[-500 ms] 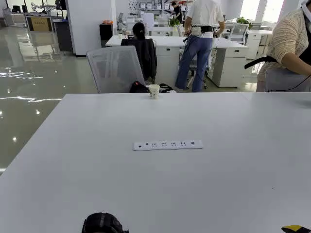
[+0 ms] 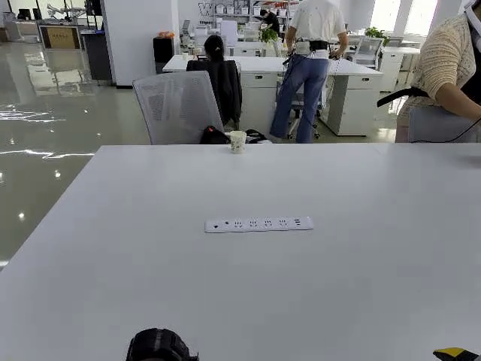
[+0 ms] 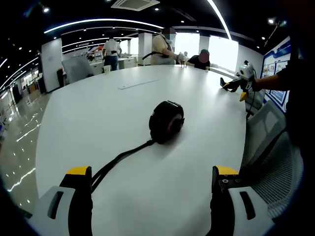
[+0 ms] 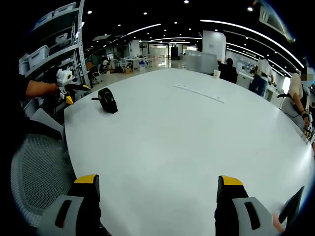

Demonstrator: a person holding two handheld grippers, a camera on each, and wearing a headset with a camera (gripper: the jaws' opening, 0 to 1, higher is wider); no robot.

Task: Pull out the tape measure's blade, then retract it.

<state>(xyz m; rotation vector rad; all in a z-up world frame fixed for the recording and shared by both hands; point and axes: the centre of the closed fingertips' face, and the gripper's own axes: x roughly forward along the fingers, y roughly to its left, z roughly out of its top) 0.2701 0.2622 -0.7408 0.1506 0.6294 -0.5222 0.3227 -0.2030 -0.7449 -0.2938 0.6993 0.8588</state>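
Hardly anything moved: the right gripper [image 2: 455, 353] yellow tip in the head view's bottom right corner sits a hair further left, and the black tape measure [image 2: 160, 346] is unchanged at the near edge of the white table [image 2: 113, 248]. Left gripper [image 3: 151, 173] has its jaws spread wide, holding nothing. The tape measure [image 3: 166, 121] lies on the table ahead of them, untouched, with its black strap [image 3: 118, 160] trailing back toward the left jaw. A white power strip [image 2: 259, 224] lies mid-table and a paper cup [image 2: 237, 141] stands at the far edge. Right gripper [image 4: 158, 181] jaws are also wide apart and empty, over bare table, well apart from the tape measure [image 4: 108, 100], which is far off to its left.
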